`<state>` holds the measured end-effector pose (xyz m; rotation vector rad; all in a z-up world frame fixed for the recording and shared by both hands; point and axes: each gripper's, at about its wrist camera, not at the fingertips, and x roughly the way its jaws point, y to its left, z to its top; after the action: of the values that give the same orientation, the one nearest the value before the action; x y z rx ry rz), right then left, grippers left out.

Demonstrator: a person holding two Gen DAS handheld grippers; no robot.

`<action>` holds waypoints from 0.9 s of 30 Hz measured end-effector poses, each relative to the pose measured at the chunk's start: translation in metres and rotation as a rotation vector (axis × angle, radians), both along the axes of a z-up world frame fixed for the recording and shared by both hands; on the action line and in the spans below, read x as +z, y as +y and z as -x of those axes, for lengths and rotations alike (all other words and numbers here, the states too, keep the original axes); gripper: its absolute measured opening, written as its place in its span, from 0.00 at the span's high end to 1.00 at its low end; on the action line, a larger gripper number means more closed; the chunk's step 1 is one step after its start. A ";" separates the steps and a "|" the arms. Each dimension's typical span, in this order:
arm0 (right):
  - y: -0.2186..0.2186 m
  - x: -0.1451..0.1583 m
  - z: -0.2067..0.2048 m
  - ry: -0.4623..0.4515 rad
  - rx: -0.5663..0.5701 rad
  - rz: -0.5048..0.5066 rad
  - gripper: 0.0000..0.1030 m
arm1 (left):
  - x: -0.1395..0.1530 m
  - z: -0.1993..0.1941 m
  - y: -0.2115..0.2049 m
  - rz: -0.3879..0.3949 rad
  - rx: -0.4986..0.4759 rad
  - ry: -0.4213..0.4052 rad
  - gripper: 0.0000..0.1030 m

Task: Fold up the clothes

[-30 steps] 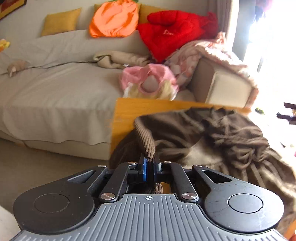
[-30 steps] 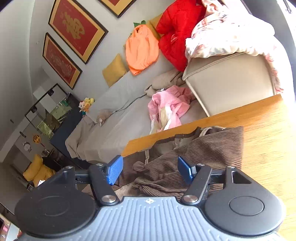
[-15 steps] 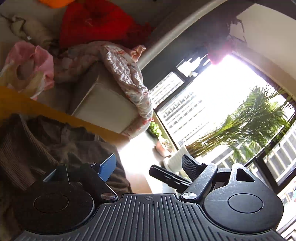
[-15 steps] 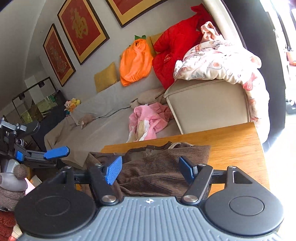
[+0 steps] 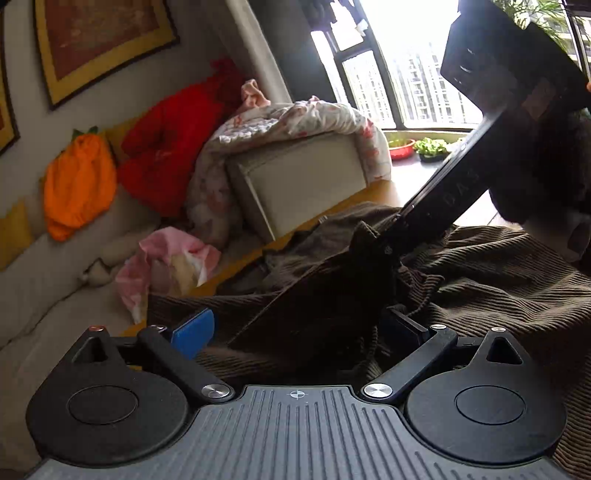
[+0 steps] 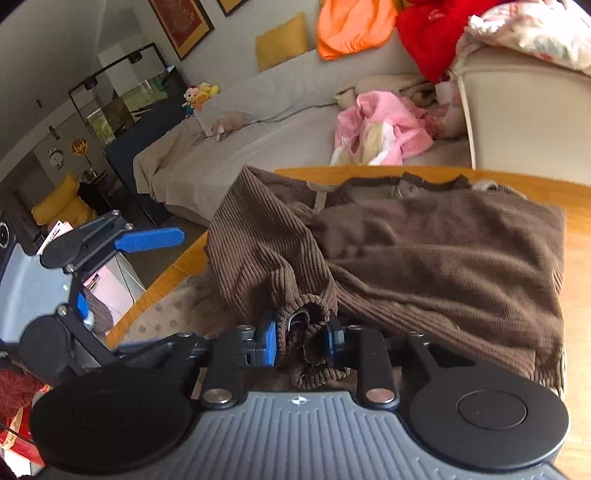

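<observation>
Brown corduroy trousers [image 6: 436, 251] lie crumpled on a wooden table [image 6: 576, 221]. My right gripper [image 6: 301, 341] is shut on a ribbed leg cuff [image 6: 306, 314] of the trousers at the table's near left side, lifting it a little. My left gripper [image 5: 295, 328] is open, its fingers on either side of a raised fold of the trousers [image 5: 498, 273]. In the right wrist view the left gripper [image 6: 122, 254] shows at the left, open, with one blue finger [image 6: 149, 238] out. The right gripper's body [image 5: 480, 147] crosses the left wrist view at the upper right.
A beige sofa [image 6: 258, 122] stands behind the table with a pink garment [image 6: 380, 125], orange [image 6: 351, 26] and red [image 6: 424, 29] clothes and a floral quilt [image 5: 288, 125] on its arm. A window [image 5: 406, 81] is at the right. A dark cabinet [image 6: 122, 122] stands far left.
My left gripper let go of the cuff it held, opened and swung round over the trousers. My right gripper, open before, has closed on a leg cuff at the near left.
</observation>
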<state>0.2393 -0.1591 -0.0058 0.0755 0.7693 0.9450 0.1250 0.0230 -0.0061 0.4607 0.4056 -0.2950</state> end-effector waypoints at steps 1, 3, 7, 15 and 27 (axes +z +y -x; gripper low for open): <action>0.002 0.012 0.001 -0.020 0.012 -0.014 0.82 | -0.001 -0.008 -0.006 -0.019 0.008 -0.038 0.03; 0.006 0.037 0.004 -0.058 0.037 -0.040 0.82 | -0.003 -0.022 -0.014 -0.034 0.029 -0.106 0.03; 0.013 0.076 0.010 -0.150 0.061 -0.035 0.80 | 0.008 -0.055 0.001 0.056 0.099 -0.102 0.78; 0.028 0.060 -0.006 -0.295 -0.087 0.103 0.47 | 0.065 -0.054 0.171 0.727 0.385 -0.076 0.86; 0.125 -0.022 -0.025 -0.344 0.052 0.436 0.74 | 0.063 -0.034 0.205 0.862 0.367 -0.064 0.86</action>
<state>0.2641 -0.0344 -0.0281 -0.4784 0.6427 0.7928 0.1593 0.2284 0.0570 -0.4463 0.2588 -0.0769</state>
